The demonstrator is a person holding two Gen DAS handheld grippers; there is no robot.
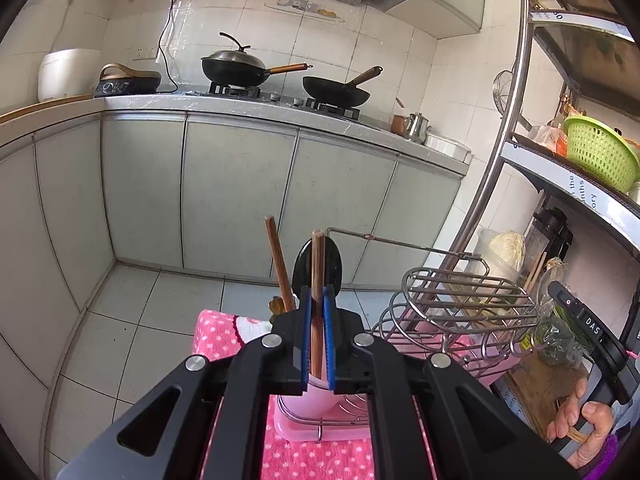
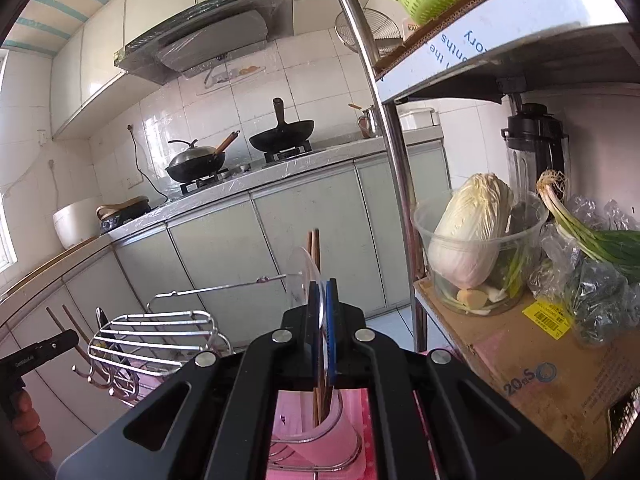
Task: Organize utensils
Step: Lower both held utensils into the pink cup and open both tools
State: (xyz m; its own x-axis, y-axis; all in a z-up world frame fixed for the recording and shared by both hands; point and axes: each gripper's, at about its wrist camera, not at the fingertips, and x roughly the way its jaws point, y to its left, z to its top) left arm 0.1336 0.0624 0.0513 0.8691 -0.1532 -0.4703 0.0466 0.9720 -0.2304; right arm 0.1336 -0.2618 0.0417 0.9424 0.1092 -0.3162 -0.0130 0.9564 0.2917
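Clamped together, left gripper jaws pinch an upright chopstick over the pink holder at 6 o'clock; right gripper jaws squeeze a clear spoon, both seemingly poised for dropping in

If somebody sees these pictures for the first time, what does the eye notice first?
The left gripper, shut on a wooden chopstick above a pink cup, fills the foreground. The right gripper pinches a clear spoon over another cup. Behind, two black woks sit on the stove.
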